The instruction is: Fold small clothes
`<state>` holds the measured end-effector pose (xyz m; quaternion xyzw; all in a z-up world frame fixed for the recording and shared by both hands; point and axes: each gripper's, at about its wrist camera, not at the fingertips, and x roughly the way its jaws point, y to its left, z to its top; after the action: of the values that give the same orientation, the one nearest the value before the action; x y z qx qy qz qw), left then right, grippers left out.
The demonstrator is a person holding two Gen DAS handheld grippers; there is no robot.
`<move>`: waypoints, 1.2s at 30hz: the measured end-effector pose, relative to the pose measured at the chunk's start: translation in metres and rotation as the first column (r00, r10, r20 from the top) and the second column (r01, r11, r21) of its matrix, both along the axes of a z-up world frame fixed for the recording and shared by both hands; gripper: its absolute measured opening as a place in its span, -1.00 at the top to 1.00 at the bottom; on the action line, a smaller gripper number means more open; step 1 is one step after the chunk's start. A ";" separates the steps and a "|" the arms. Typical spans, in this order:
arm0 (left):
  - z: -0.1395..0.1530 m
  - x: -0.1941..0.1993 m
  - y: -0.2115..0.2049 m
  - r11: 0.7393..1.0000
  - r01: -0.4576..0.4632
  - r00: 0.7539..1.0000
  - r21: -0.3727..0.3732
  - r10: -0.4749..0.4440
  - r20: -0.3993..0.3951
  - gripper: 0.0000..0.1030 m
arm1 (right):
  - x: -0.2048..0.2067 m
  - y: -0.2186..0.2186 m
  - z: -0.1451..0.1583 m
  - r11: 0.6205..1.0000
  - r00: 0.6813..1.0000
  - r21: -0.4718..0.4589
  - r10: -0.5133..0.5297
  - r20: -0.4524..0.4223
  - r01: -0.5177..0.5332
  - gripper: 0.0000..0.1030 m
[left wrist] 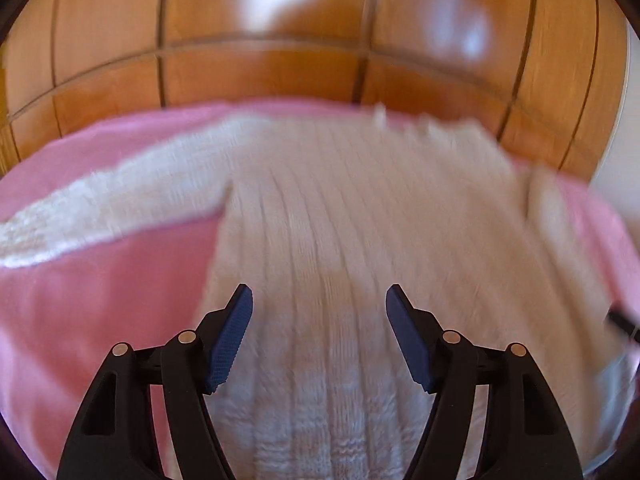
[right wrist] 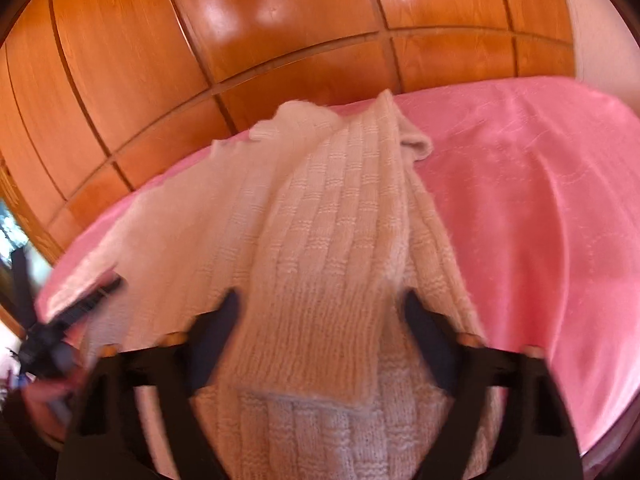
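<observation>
Glossy orange wooden wall panels (left wrist: pixel 260 68) with dark grooves behind a pink-covered surface (right wrist: pixel 540 200).

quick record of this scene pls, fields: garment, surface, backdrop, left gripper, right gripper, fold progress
garment: cream knit sweater, ribbed, lying spread out
surface: pink blanket under the sweater
backdrop: glossy wooden panels
left gripper: jaws apart above the sweater body, nothing between the pads
right gripper: jaws either side of the sleeve; blur hides whether the pads press it
fold progress: one sleeve brought over the body; the other sleeve lies out on the blanket

Pink blanket (left wrist: pixel 100 280), cream knit sweater (left wrist: pixel 340 208) on it
</observation>
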<state>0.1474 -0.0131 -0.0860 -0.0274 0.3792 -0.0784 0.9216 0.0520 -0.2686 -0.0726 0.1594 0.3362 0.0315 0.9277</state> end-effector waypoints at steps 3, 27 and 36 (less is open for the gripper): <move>-0.001 0.000 0.001 1.000 -0.008 1.000 -0.016 0.008 0.003 -0.32 | 0.009 -0.002 -0.008 0.999 0.999 0.035 0.014 -0.049 -0.012 -0.22; -0.001 -0.010 0.027 0.993 0.015 1.000 -0.115 -0.016 -0.007 -0.51 | 0.043 -0.162 0.051 0.821 0.959 -0.508 -0.283 0.034 0.260 0.74; -0.003 -0.007 0.027 0.991 0.032 0.999 -0.128 -0.034 -0.011 -0.60 | 0.068 -0.276 0.016 0.675 0.787 -0.519 -0.616 -0.005 0.525 0.39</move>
<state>0.1404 0.0134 -0.0889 -0.0804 0.3800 -0.1175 0.9140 0.1198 -0.5450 -0.0565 0.0179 0.3476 -0.3618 0.8649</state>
